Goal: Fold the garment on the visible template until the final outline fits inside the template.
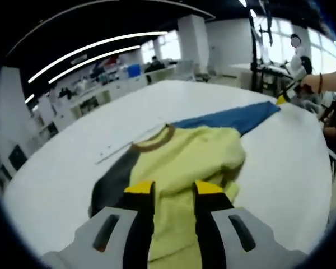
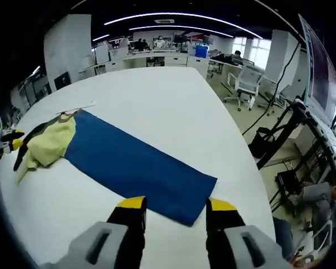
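A yellow garment [image 1: 196, 151] with a brown collar and a dark grey sleeve lies crumpled on the white table [image 1: 56, 190]. It covers one end of the long blue template [image 1: 241, 116]. My left gripper [image 1: 175, 188] has its jaws narrowed on a bunch of the yellow fabric, which runs down between them. In the right gripper view, my right gripper [image 2: 176, 204] is open above the other end of the template [image 2: 140, 162], with nothing between its fingers. The garment [image 2: 47, 143] sits at the far end there, and the left gripper [image 2: 5, 140] is beside it.
A thin pale strip [image 1: 117, 147] lies on the table beyond the collar. A hand [image 1: 325, 81] holds the right gripper [image 1: 285, 96] at the template's far tip. The table edge [image 2: 241, 162] drops off to the right. Chairs, stands and a seated person [image 2: 316, 196] are past it.
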`<state>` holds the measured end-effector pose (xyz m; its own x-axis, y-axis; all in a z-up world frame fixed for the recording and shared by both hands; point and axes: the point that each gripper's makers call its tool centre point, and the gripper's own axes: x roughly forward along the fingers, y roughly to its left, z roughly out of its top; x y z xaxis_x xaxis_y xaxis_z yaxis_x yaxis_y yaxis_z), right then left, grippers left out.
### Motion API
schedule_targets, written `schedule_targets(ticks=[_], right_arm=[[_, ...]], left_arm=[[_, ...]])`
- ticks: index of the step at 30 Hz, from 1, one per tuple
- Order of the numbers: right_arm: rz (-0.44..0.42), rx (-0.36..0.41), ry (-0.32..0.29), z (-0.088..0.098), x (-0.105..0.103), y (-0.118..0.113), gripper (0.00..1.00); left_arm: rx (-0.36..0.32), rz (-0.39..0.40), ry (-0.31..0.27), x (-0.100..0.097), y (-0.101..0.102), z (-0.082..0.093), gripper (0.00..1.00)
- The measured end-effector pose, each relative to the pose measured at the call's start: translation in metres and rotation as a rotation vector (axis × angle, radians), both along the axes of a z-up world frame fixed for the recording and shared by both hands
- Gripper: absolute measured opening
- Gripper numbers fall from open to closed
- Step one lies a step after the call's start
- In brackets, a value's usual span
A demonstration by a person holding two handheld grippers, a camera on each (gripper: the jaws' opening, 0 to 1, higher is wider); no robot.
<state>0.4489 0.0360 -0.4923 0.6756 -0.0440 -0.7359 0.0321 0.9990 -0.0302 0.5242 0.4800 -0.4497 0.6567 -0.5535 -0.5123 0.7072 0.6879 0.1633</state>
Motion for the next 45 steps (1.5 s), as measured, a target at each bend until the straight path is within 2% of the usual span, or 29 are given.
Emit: schedule_targets(ticks=[3,7,13,18,21,27,30,37,40,43,45], right_arm=[[0.007,0.03,-0.026,0.006,0.002,0.011,0.46],[0.033,0.066,-0.051,0.012,0.004,0.029,0.49],[0.1,0.11,-0.078,0.02,0.005,0.061,0.57],[0.18,0.13,-0.093,0.028,0.004,0.087,0.65],[0.235,0.158,-0.107,0.035,0.003,0.106,0.7],[0.32,0.168,-0.122,0.044,-0.002,0.131,0.76],[0.366,0.205,-0.125,0.049,-0.008,0.147,0.79],[0.451,0.223,-0.138,0.06,-0.019,0.172,0.8],[0.489,0.205,-0.137,0.061,-0.025,0.179,0.8],[0.526,0.185,-0.122,0.057,-0.033,0.185,0.8],[0.534,0.178,-0.114,0.055,-0.037,0.187,0.8]], left_arm=[[-0.008,-0.061,0.01,-0.015,-0.014,-0.002,0.21],[0.009,-0.14,0.049,-0.032,-0.034,-0.017,0.18],[0.023,-0.186,0.086,-0.041,-0.057,-0.038,0.19],[0.039,-0.171,0.135,-0.037,-0.066,-0.057,0.2],[0.057,-0.153,0.135,-0.031,-0.068,-0.063,0.19],[0.068,-0.141,0.157,-0.028,-0.068,-0.073,0.2],[0.097,-0.147,0.161,-0.028,-0.067,-0.078,0.19],[0.131,-0.152,0.149,-0.026,-0.065,-0.083,0.16],[0.135,-0.146,0.141,-0.022,-0.066,-0.084,0.12],[0.143,-0.133,0.138,-0.018,-0.063,-0.084,0.04],[0.12,-0.124,0.143,-0.018,-0.062,-0.08,0.01]])
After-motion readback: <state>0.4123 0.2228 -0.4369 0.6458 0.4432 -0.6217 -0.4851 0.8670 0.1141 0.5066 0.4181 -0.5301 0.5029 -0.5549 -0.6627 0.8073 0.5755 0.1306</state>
